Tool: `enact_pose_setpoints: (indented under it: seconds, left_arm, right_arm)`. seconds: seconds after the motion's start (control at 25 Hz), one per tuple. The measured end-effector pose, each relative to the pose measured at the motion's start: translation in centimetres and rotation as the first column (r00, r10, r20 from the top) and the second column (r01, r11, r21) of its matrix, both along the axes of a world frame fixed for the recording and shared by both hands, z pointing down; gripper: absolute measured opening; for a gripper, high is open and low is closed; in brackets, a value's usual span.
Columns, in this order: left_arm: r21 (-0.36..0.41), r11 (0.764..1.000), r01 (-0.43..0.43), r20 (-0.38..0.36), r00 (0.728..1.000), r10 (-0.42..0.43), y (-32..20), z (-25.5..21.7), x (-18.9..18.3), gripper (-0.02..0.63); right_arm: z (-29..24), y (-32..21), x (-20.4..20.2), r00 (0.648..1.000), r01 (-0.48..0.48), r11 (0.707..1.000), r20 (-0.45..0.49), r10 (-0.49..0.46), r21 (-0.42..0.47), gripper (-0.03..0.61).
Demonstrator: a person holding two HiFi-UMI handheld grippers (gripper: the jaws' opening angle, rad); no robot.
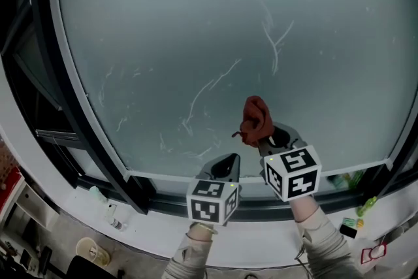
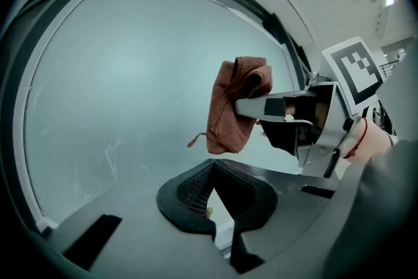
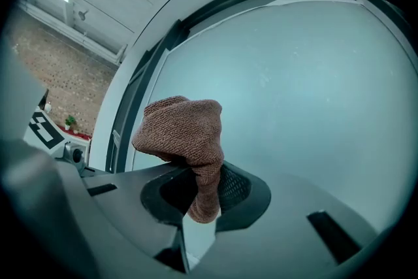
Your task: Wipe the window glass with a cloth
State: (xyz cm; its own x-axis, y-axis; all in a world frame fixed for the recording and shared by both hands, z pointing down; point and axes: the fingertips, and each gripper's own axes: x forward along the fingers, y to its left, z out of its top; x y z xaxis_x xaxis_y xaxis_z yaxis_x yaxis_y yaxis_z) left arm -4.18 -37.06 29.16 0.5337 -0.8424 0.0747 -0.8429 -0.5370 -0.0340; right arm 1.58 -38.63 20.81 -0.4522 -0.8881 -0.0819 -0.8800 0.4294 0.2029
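Step in hand: wiping. The brown cloth is held up before the window glass, near its lower edge and right of centre. Contact with the pane cannot be confirmed.

Right claw: clamped on the cloth, which bunches above the jaws.

Left claw: partly apart, empty, touching nothing.

Streaks show up-left of the cloth. Judged next: press the cloth flat and sweep across them.
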Motion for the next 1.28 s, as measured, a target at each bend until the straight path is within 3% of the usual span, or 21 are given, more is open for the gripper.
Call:
enact_pose_setpoints:
  seconds: [0.72, 1.28]
  left_arm:
    - [0.028, 0.994, 0.106, -0.014, 0.994, -0.106, -9.0, -2.1, -0.5, 0.005]
    - [0.037, 0.993, 0.115, -0.018, 0.993, -0.115, -10.5, -1.9, 0.1, 0.005]
  right_arm:
    - [-5.4, -12.3, -1.3, 0.996, 0.031, 0.999, -0.086, -0.028, 0.033, 0.048]
    - [-5.7, -14.6, -0.7, 0.994, 0.003, 0.999, -0.11, 0.001, 0.037, 0.048]
